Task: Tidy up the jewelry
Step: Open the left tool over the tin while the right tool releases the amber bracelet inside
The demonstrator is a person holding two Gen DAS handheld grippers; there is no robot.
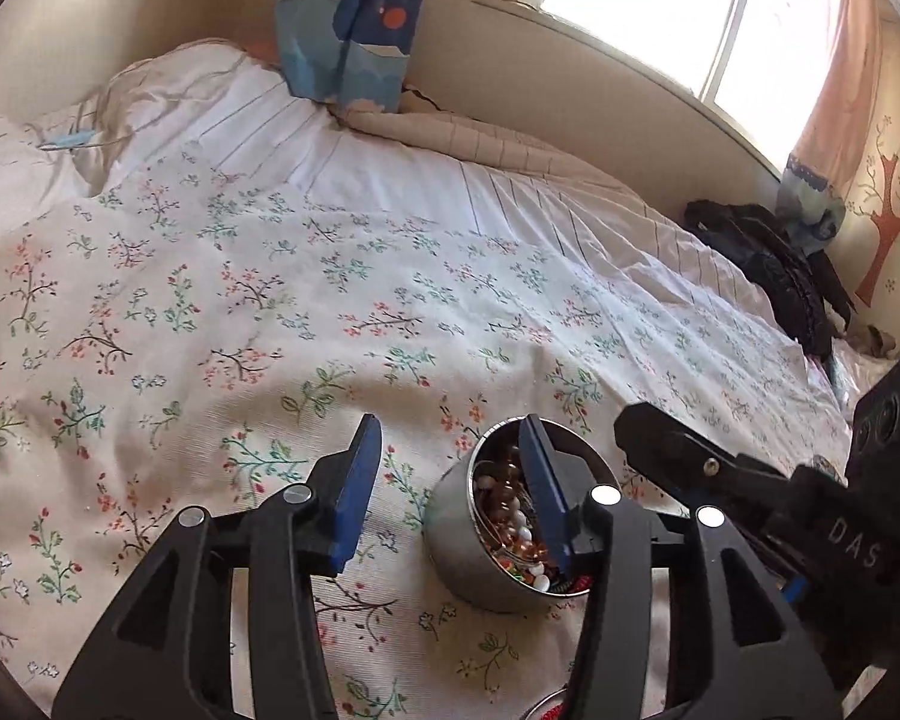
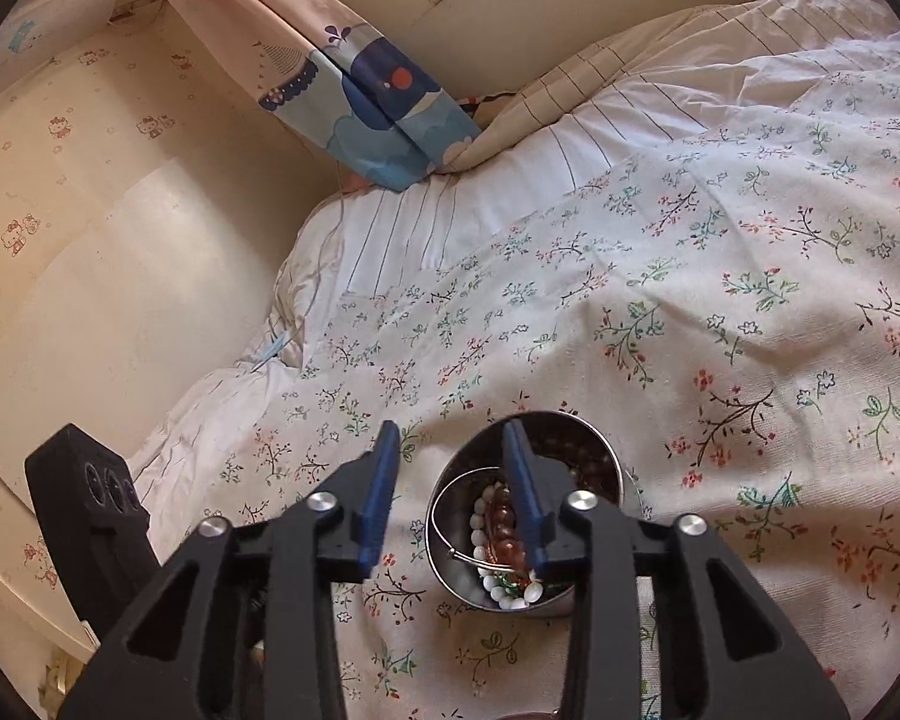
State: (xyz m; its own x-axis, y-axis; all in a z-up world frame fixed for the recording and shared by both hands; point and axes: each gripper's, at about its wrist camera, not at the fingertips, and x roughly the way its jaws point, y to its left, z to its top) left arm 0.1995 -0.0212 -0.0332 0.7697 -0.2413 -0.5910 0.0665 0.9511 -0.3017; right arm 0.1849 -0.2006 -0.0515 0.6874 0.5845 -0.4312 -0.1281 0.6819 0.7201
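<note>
A round steel bowl (image 1: 456, 534) sits on the floral bedspread. It holds beaded bracelets, white and amber, and a thin silver bangle (image 2: 444, 531). It also shows in the right wrist view (image 2: 600, 450). My left gripper (image 1: 453, 480) is open and empty, its right finger above the bowl's inside and its left finger over the cloth beside it. My right gripper (image 2: 450, 483) is open and empty too, its right finger above the bowl. The right gripper's body (image 1: 750, 480) shows at the right of the left wrist view.
The bed is covered by a white floral bedspread (image 1: 270, 312). A blue cartoon curtain (image 1: 354, 24) hangs at the bed's far edge below a window. Dark clothing (image 1: 774, 264) lies at the far right. A cream wall (image 2: 120, 240) borders the bed.
</note>
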